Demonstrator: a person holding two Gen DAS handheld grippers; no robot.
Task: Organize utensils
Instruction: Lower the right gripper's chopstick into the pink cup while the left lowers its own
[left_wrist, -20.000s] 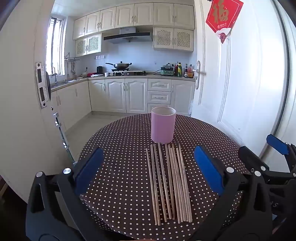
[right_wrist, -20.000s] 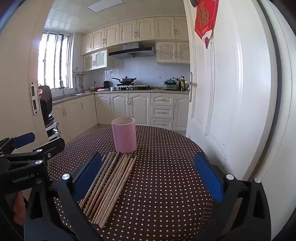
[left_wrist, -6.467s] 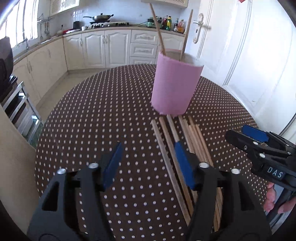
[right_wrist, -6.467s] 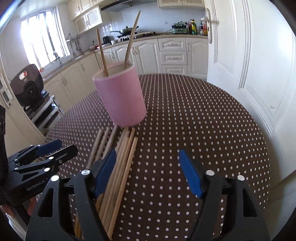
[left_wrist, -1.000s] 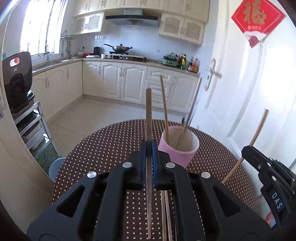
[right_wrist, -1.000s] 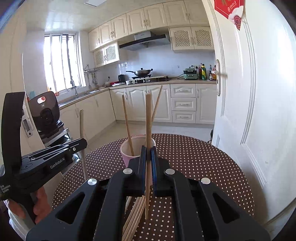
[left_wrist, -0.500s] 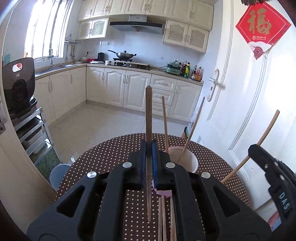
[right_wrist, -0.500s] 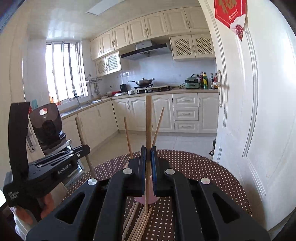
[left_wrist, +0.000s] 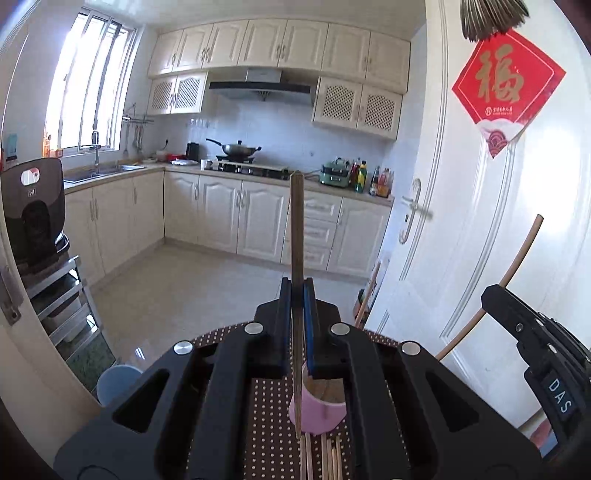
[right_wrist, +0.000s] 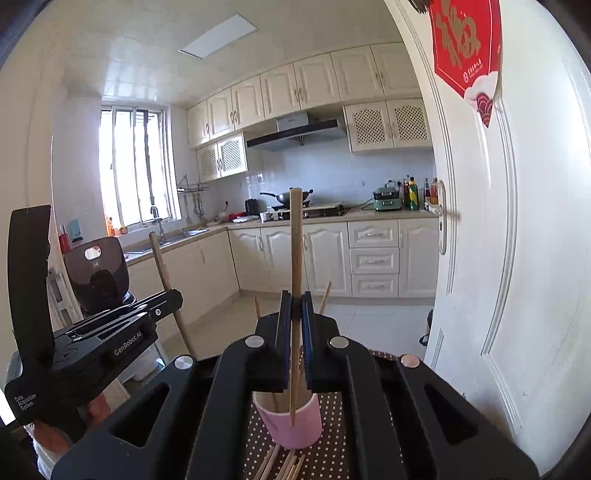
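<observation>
My left gripper (left_wrist: 297, 291) is shut on a wooden chopstick (left_wrist: 296, 229) held upright, high above the table. My right gripper (right_wrist: 294, 301) is shut on another upright chopstick (right_wrist: 294, 240). Below both stands the pink cup (left_wrist: 317, 411), also in the right wrist view (right_wrist: 295, 424), with two chopsticks (right_wrist: 325, 293) leaning in it. Several loose chopsticks (left_wrist: 325, 458) lie on the dotted table (left_wrist: 269, 417) in front of the cup. The right gripper shows at the right of the left wrist view (left_wrist: 535, 332); the left gripper shows at the left of the right wrist view (right_wrist: 92, 332).
A white door (left_wrist: 480, 240) with a red paper sign stands close on the right. A black appliance on a metal rack (left_wrist: 33, 214) stands at the left. A blue bin (left_wrist: 116, 380) sits on the floor beside the table. Kitchen cabinets line the far wall.
Both grippers have risen with their chopsticks. The cup and table have dropped lower in both views.
</observation>
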